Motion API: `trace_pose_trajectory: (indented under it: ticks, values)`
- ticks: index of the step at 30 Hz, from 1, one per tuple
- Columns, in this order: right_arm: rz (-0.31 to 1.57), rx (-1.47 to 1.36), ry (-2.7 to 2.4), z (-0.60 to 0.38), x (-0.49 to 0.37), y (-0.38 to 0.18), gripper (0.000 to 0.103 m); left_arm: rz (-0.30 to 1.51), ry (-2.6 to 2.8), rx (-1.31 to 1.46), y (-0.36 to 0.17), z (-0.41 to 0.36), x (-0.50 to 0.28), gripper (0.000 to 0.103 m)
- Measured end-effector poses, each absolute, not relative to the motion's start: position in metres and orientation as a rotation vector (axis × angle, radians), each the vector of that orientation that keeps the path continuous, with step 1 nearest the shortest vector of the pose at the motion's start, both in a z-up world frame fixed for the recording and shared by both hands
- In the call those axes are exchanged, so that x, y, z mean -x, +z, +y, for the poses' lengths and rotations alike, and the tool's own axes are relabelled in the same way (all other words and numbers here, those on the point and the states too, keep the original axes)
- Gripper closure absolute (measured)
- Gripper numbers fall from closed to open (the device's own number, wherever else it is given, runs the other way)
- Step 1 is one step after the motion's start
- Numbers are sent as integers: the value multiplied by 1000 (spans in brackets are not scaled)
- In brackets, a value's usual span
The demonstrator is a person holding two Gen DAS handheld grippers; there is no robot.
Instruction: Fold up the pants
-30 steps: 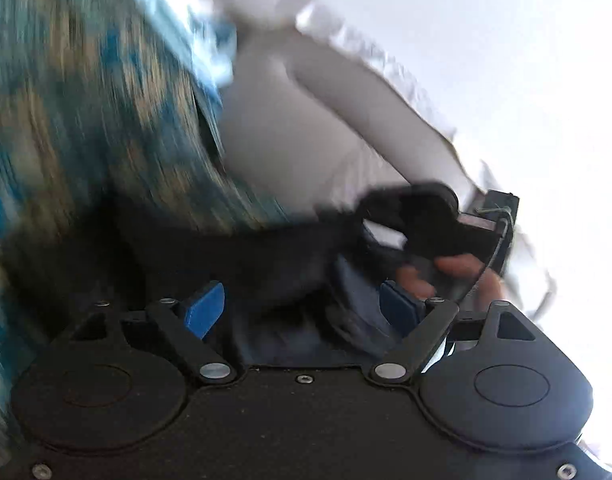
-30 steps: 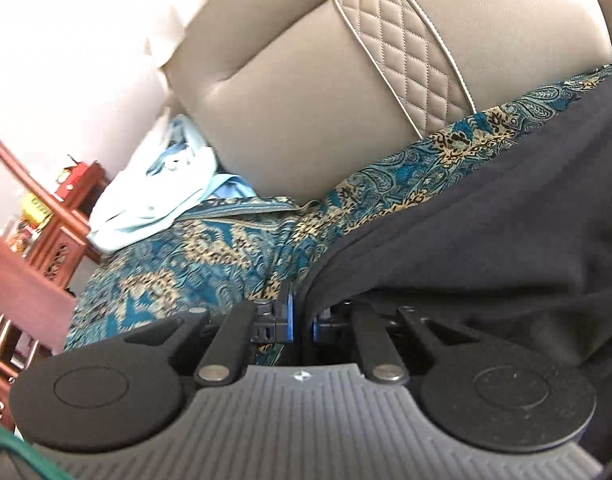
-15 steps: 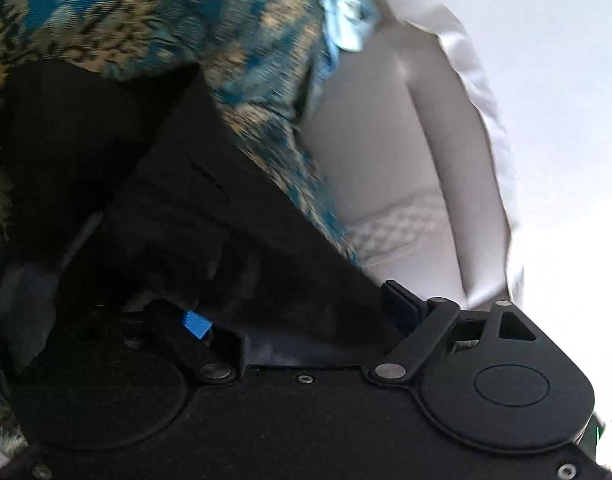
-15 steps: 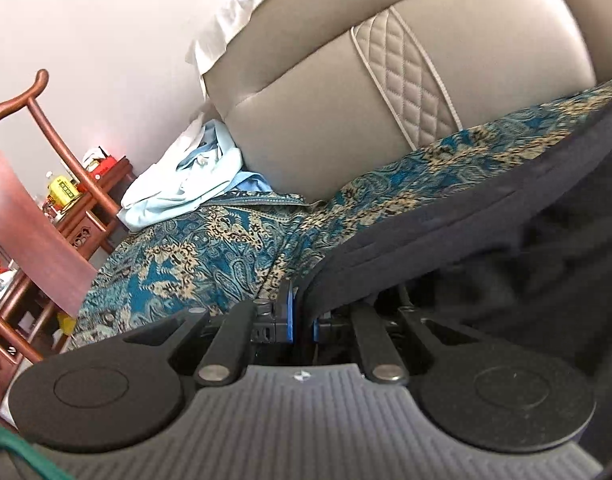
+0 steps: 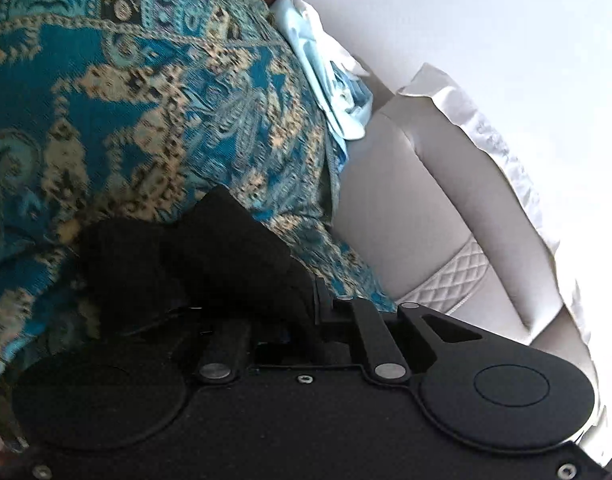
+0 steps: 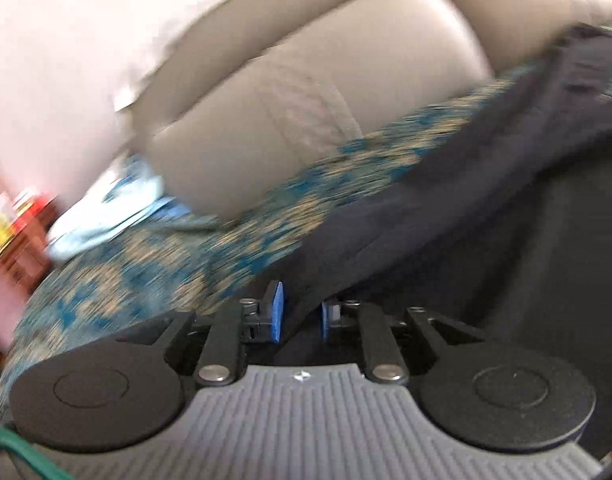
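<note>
Item, my left wrist view: sharp. It alone shows the patterned teal throw (image 5: 153,92) in detail, spread ahead and to the left of the left gripper (image 5: 293,312), and a white cloth (image 5: 494,148) draped along the top of the beige sofa back (image 5: 402,216) to the right.

Item, my right wrist view: motion-blurred. It alone shows red and yellow objects (image 6: 9,220) far to the left, too smeared for me to identify.

Item, surroundings: a pale blue garment (image 5: 338,92) bunched where throw meets sofa back, ahead of both grippers. A quilted strip (image 5: 462,276) runs across the sofa back.

Item, obstruction: the dark pants (image 5: 209,264) are heaped over the left gripper's fingers, hiding them almost entirely.

Item, left gripper: linkage drawn in close, dark cloth bunched at the fingers; I read it as clamped on the pants.

Item, right gripper (image 6: 299,316): blue pads (image 6: 275,312) a narrow gap apart, an edge of the pants passing between them, cloth stretching away up to the right over the throw. Whether the pads press the cloth, I cannot tell.
</note>
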State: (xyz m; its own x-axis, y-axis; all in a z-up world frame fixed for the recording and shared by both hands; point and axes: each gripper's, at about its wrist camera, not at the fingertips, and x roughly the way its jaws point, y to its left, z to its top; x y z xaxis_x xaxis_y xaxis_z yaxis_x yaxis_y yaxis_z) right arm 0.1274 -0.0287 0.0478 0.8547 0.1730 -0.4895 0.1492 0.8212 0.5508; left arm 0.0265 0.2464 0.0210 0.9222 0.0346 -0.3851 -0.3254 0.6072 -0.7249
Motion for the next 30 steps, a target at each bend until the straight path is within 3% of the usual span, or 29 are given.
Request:
trace_pose_trajectory:
  ticks: [7, 8, 11, 13, 25, 27, 28, 29, 30]
  values:
    - [575, -619, -336, -115, -191, 33, 73, 389, 228, 910, 13, 252, -26, 94]
    - [570, -605, -375, -125, -198, 34, 55, 388, 228, 901, 13, 252, -25, 94]
    - [558, -531, -502, -163, -226, 40, 40, 388, 226, 888, 13, 252, -26, 94]
    - [570, -474, -566, -194, -247, 40, 36, 394, 229, 884, 12, 252, -27, 94]
    - [697, -410, -760, -353, -346, 34, 30, 435, 261, 831, 9, 251, -37, 94]
    - [765, -464, -698, -376, -359, 28, 38, 439, 271, 831, 9, 252, -40, 94]
    - [777, -445, -676, -380, -364, 29, 60, 438, 276, 829, 9, 251, -42, 94]
    - [791, -429, -664, -386, -369, 30, 98, 436, 281, 820, 10, 251, -43, 94]
    - [811, -447, -650, -391, -373, 31, 98, 431, 287, 808, 12, 250, -44, 94]
